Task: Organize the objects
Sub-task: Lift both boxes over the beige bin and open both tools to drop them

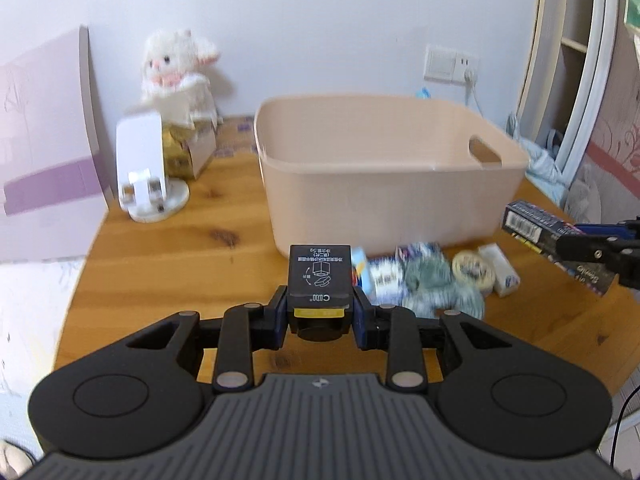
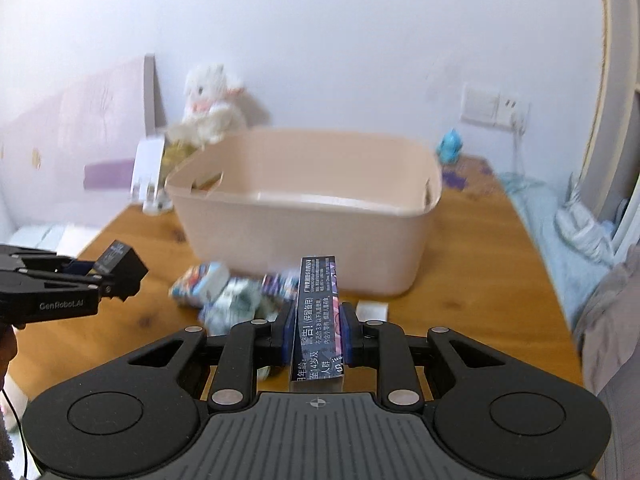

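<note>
A beige plastic bin [image 1: 384,172] stands on the wooden table [image 1: 168,248]; it also shows in the right wrist view [image 2: 304,216]. My left gripper [image 1: 320,312] is shut on a small black box [image 1: 320,276], held above the table in front of the bin; it also shows in the right wrist view [image 2: 120,268]. My right gripper [image 2: 318,332] is shut on a long dark blue printed box [image 2: 318,312], also seen in the left wrist view [image 1: 552,240]. A pile of small packets, a tape roll [image 1: 472,268] and a white packet [image 1: 500,270] lies before the bin.
A white plush rabbit [image 1: 176,76] sits on a box at the back left beside a white phone stand [image 1: 144,176]. A pink board [image 1: 44,136] leans on the wall at left. A wall socket [image 1: 450,64] and bedding [image 2: 576,232] are at right.
</note>
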`<state>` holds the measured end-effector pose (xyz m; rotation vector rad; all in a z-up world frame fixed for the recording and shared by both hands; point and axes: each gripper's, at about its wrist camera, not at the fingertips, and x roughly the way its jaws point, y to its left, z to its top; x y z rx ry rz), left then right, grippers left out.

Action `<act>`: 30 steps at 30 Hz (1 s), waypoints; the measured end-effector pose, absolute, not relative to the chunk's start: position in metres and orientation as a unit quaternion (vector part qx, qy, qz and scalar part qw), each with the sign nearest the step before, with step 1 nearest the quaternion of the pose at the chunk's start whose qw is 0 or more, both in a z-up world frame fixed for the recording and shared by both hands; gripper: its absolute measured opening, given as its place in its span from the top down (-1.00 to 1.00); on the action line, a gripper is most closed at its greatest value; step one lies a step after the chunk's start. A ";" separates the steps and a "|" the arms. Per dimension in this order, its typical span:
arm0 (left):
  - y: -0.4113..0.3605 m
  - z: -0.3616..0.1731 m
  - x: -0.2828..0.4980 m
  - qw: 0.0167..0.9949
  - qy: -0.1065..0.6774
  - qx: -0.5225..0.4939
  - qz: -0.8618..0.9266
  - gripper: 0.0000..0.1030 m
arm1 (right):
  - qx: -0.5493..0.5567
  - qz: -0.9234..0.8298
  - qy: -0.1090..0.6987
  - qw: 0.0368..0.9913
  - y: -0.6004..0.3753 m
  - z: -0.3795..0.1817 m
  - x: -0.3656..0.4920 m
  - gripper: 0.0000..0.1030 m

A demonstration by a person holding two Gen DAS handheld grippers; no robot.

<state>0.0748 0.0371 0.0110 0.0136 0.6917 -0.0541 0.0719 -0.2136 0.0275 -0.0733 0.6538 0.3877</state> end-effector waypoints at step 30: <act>0.012 0.013 0.255 0.930 0.363 0.052 -0.028 0.35 | -0.070 0.148 0.306 0.938 -0.172 0.039 0.224 0.57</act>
